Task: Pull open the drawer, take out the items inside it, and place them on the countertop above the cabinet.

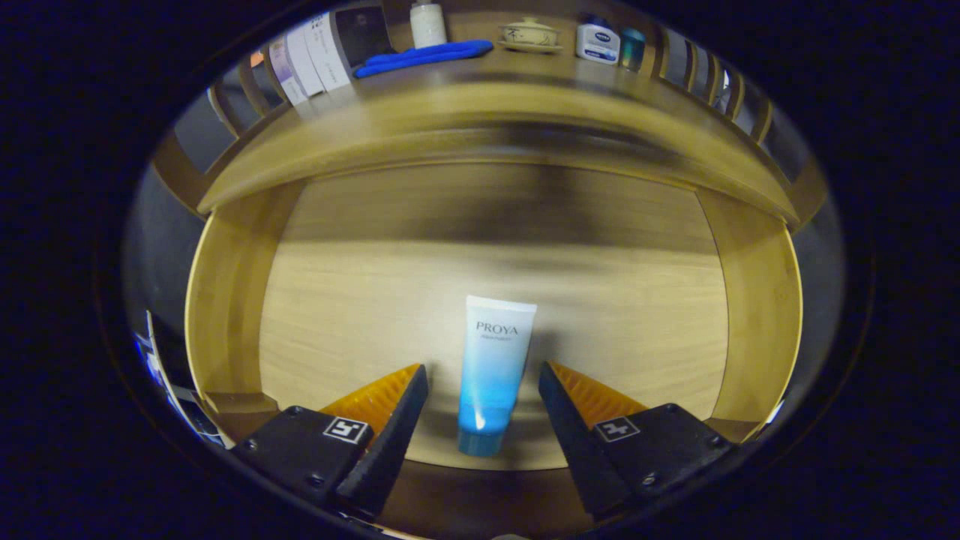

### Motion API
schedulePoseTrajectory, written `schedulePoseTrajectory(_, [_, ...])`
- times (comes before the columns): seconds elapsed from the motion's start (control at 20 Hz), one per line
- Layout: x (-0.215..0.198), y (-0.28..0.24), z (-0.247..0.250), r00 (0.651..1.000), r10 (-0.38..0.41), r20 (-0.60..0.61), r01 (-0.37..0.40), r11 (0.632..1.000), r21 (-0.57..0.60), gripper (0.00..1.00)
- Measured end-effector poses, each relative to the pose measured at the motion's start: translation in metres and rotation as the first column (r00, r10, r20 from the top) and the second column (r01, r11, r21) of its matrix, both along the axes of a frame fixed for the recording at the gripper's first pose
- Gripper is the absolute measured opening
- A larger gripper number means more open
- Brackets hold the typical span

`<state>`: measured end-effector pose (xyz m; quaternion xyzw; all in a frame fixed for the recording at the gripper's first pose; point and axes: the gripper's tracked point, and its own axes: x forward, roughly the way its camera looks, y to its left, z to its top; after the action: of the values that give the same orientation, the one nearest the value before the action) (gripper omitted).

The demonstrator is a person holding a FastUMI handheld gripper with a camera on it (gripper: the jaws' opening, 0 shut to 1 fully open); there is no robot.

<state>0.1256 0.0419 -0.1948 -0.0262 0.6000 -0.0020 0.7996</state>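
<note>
The wooden drawer (232, 300) is pulled open below the countertop (480, 97). A white-to-blue cosmetic tube (491, 371) lies flat on the drawer floor, cap end nearest me. My gripper (484, 371) is open and hangs over the drawer, one finger on each side of the tube with a gap to both. Neither finger touches the tube.
On the countertop stand a white bottle (427, 22), a blue cloth (424, 56), a lidded ceramic dish (530, 35), a small white jar (598, 41), a teal jar (632, 49) and flat boxes (319, 52). Drawer side walls (757, 300) rise left and right.
</note>
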Motion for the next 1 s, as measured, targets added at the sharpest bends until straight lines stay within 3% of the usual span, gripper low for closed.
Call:
schedulePoseTrajectory(0.05, [0.0,0.0,-0.002,1.0,-0.009,-0.007,0.009,1.0,-0.003,0.85])
schedulePoseTrajectory(0.45, [-0.011,-0.003,-0.013,0.997,-0.025,-0.079,0.026,1.0,0.012,0.5])
schedulePoseTrajectory(0.65, [-0.014,-0.004,0.004,0.999,-0.013,-0.044,0.015,0.999,0.037,0.43])
schedulePoseTrajectory(1.0, [-0.02,-0.001,0.076,0.997,0.019,0.08,-0.026,0.996,0.091,0.42])
